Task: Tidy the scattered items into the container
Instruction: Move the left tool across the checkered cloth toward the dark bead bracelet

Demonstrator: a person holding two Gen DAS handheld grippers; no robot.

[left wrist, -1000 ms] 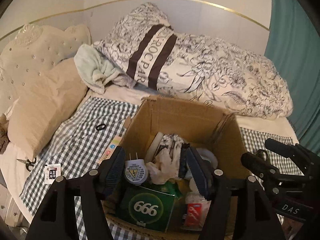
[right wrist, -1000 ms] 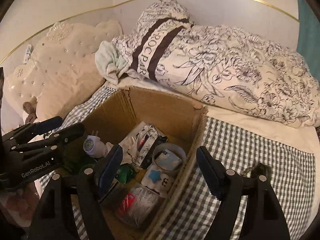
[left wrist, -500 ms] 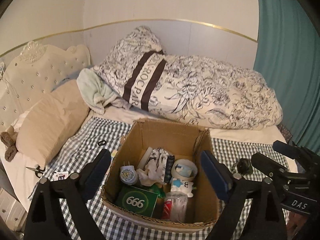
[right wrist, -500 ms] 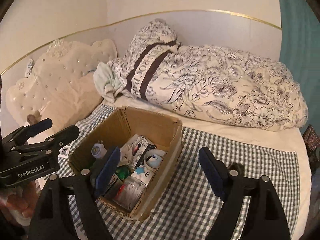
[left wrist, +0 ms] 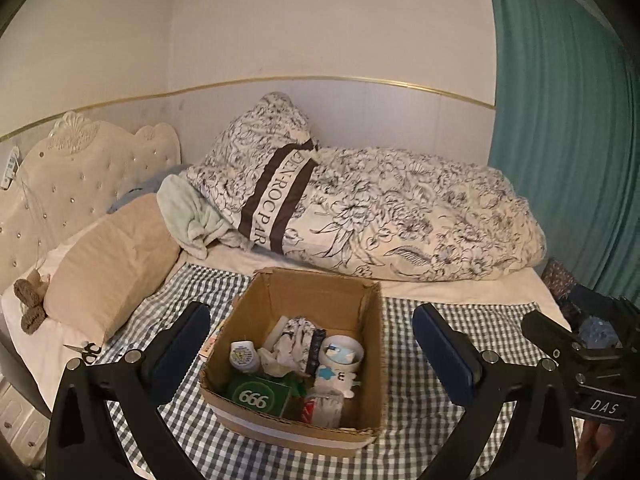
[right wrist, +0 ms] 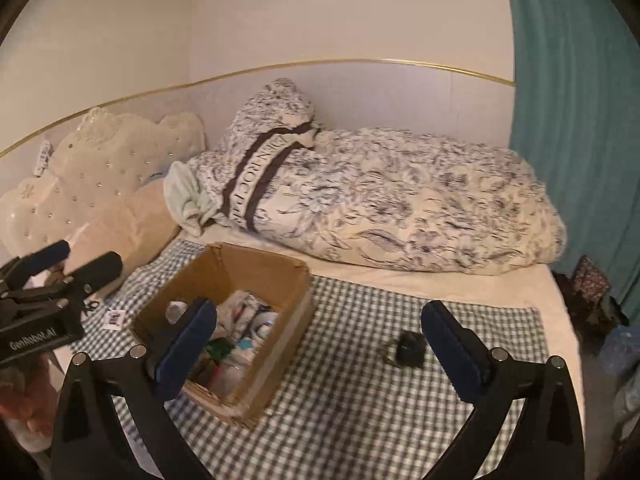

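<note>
An open cardboard box (left wrist: 280,428) stands on a checked cloth (left wrist: 420,420) on the bed. Inside lie a green "666" box (left wrist: 258,396), a white plug (left wrist: 243,356), a white round tub (left wrist: 342,354) and a patterned pouch (left wrist: 298,336). My left gripper (left wrist: 310,314) hovers above and in front of the box, its jaws opening wide with nothing between them. My right gripper (right wrist: 320,308) hangs to the right of the box (right wrist: 280,344), jaws also opening, empty. Loose on the bed are scissors (left wrist: 82,350), a small black object (right wrist: 408,348) and a white tag (right wrist: 115,317).
A rolled floral duvet (left wrist: 380,208) fills the back of the bed. A beige pillow (left wrist: 112,256) and a tufted headboard (left wrist: 80,168) are on the left. A teal curtain (left wrist: 568,140) hangs at the right. A narrow packet (left wrist: 210,344) lies by the box's left side.
Both grippers have drawn back and risen away from the box, and their jaws have spread wider. The whole box and more of the bed have come into view.
</note>
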